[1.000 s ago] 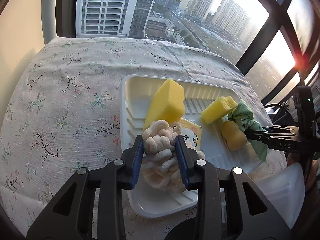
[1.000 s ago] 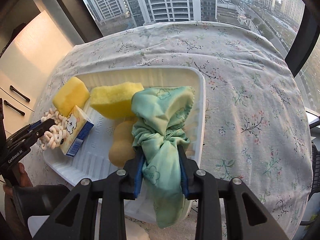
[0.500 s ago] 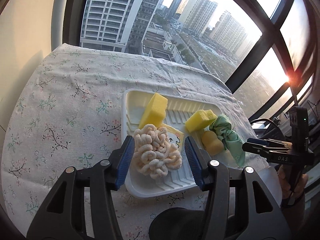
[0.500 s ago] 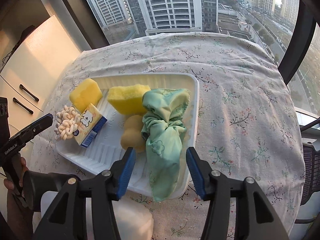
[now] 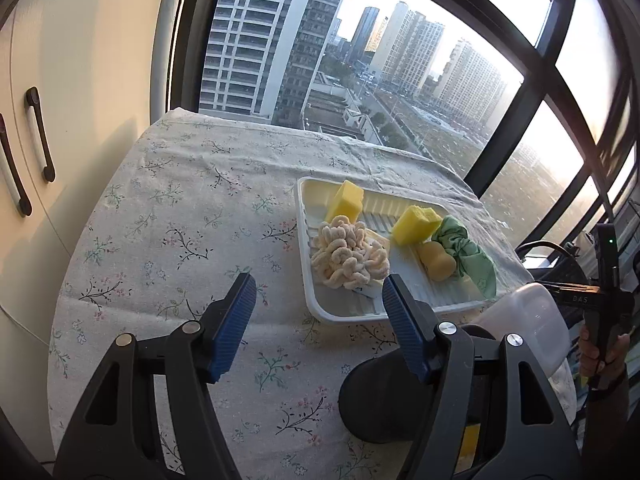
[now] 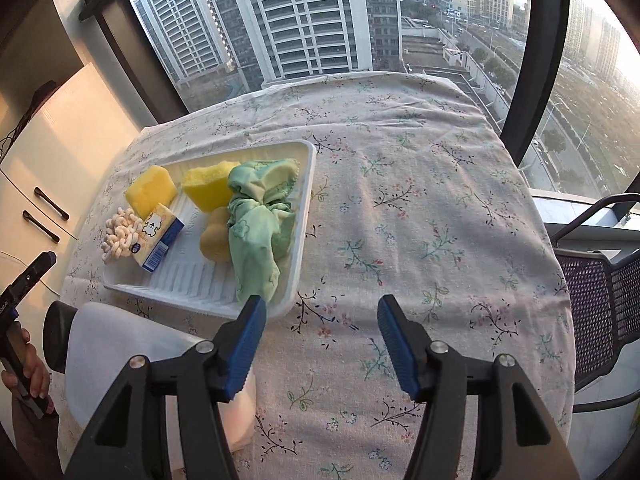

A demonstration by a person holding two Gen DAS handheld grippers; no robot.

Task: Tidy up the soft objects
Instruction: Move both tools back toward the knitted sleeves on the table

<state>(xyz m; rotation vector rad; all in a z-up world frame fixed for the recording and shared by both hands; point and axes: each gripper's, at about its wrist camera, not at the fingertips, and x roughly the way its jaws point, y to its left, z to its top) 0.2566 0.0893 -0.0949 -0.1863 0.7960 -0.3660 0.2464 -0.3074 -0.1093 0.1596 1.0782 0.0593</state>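
Though hidden leftward, chair (image 6: 600, 292) rightward.

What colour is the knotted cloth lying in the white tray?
Light green knotted cloth with a faint flower print, clearest in the right wrist view.

A pale cotton cloth printed with small flower sprigs (image 5: 192, 216) covers the counter. Beside the counter stands a cream cabinet with dark bar handles (image 5: 38, 132). Beyond the counter's far edge, black-framed windows (image 6: 532, 80) show tall grey apartment towers (image 6: 312, 12). At the counter's other side sits a dark mesh chair (image 6: 600, 292). A translucent white plastic tub (image 6: 116, 344) rests at the counter's near edge.
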